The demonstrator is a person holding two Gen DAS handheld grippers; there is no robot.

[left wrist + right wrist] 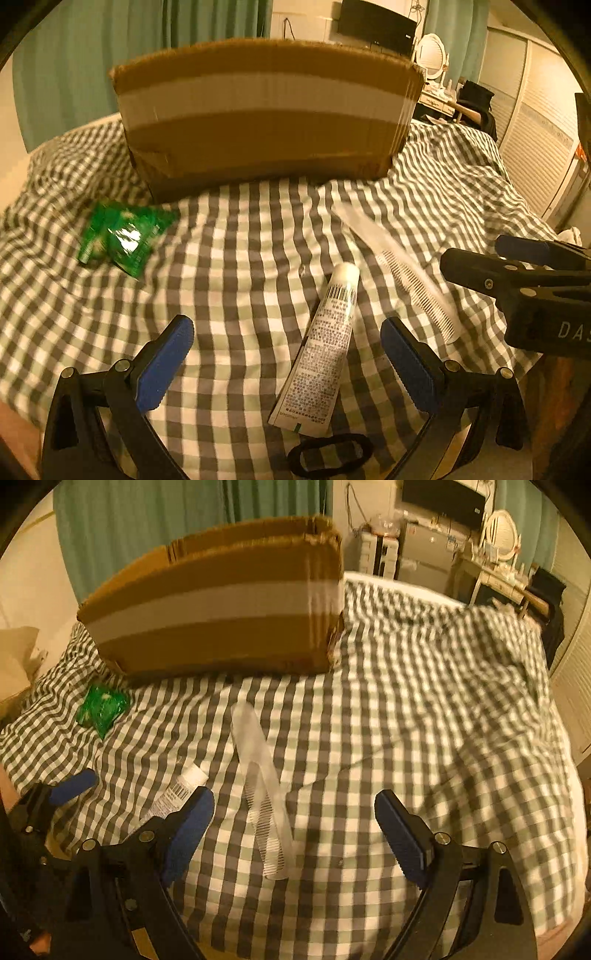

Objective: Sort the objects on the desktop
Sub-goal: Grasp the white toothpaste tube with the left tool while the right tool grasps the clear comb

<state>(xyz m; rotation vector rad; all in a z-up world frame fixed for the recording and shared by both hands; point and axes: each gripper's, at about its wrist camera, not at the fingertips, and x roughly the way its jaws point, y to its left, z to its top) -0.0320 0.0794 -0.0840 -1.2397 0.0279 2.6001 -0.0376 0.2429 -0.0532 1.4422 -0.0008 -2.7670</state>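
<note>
Checked cloth (pixel 406 709) holds clear comb (pixel 264 794) betw. R gripper (pixel 295 830) pads, wide open, empty. L gripper (pixel 288 362) wide, empty, over tube (pixel 321 354). Box (pixel 221 627) behind. Tip: lower square, pinch comb's spine, not teeth.

Dim, warm yellow lighting; glare on green packet (pixel 122 236); motion blur throughout; heavy fisheye bending, dark vignette at edges.

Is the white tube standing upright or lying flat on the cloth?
Lying flat: the white tube rests lengthwise on the checked cloth, cap end pointing toward the cardboard box.
</note>
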